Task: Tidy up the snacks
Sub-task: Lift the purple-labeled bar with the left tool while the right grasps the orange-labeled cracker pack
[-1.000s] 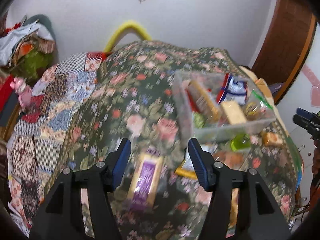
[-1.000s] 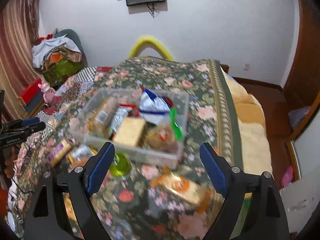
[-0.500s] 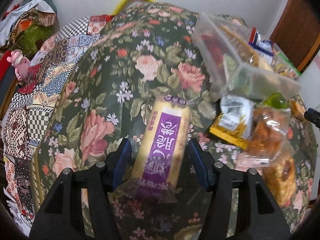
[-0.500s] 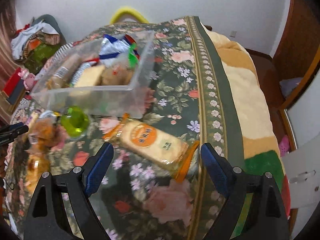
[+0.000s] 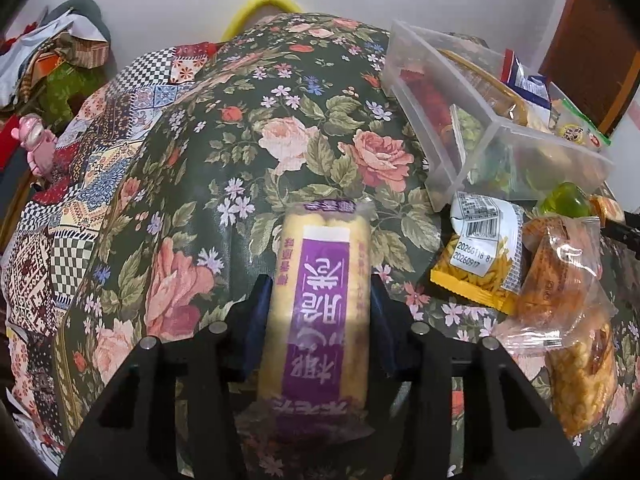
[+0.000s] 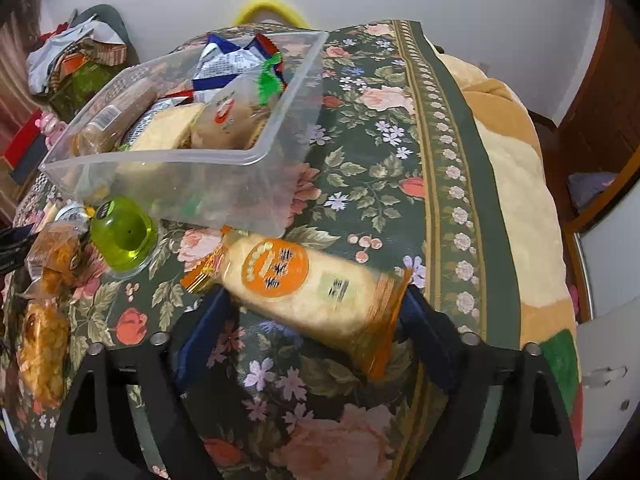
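Observation:
My left gripper [image 5: 318,300] is down on the floral bedspread with its blue pads on both sides of a long yellow snack pack with a purple label [image 5: 320,304], pressing its sides. My right gripper [image 6: 312,316] is open, its jaws either side of a cracker pack with an orange round label [image 6: 304,288] lying flat; its pads do not touch the pack. A clear plastic bin [image 6: 192,172] holding several snacks stands behind it, also in the left wrist view [image 5: 500,136].
A green jelly cup [image 6: 122,232], a yellow packet with a barcode [image 5: 480,256] and orange snack bags [image 5: 568,296] lie in front of the bin. A quilt [image 5: 80,184] covers the left part. The bed's right edge [image 6: 516,200] drops to the floor.
Both grippers have come down and forward. The left one has closed in around the purple-labelled pack. The right one has reached the orange-labelled pack, which now lies between its fingers.

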`<state>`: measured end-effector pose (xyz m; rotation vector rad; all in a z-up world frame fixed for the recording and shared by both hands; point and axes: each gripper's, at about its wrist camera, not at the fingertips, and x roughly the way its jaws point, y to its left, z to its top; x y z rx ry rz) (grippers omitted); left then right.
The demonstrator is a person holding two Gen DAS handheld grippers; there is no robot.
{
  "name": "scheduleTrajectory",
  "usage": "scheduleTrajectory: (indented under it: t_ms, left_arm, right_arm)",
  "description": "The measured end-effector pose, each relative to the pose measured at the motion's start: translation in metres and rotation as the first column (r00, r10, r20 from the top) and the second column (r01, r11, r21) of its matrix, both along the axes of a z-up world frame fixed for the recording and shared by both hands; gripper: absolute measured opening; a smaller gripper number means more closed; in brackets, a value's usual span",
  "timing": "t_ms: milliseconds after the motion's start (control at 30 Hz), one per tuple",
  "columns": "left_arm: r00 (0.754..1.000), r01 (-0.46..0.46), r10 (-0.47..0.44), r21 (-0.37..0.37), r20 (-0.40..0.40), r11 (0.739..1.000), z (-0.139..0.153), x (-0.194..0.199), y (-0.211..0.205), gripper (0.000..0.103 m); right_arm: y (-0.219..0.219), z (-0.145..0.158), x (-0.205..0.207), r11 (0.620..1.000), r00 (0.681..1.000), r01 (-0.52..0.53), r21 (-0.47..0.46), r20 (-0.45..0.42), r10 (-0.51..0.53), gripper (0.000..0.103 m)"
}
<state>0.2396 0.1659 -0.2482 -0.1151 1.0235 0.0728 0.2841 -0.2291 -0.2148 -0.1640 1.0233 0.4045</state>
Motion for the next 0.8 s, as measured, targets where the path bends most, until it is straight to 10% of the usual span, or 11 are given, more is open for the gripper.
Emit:
scheduleTrajectory:
  t_ms: [233, 400, 600, 800]
  left_arm:
    - [1.0, -0.003, 0.003, -0.011, 0.011, 1.0, 0.008, -0.019, -0.005, 0.045]
    - [0.999, -0.001, 0.003, -0.029, 0.053, 1.0, 0.027, -0.034, -0.012, 0.045]
    - [0.994, 0.016, -0.01, -0.053, 0.11, 0.998, 0.055, -0.04, -0.022, 0.045]
    - [0.989, 0.051, -0.039, -0.084, 0.143, 0.995, 0.072, -0.038, -0.033, 0.045]
  right_arm:
    - [0.007, 0.005, -0.024, 0.997, 0.997, -0.072, 0.029, -0.032, 0.073, 0.027]
    - [0.014, 0.011, -0.043, 0.991, 0.991, -0.122, 0.059, -0.055, 0.125, 0.027]
    - [0.028, 0.024, -0.048, 0.991, 0.991, -0.132, 0.033, 0.03, 0.131, 0.071]
    - [0.051, 0.017, -0.021, 0.983, 0.983, -0.183, 0.001, 0.028, 0.183, 0.076]
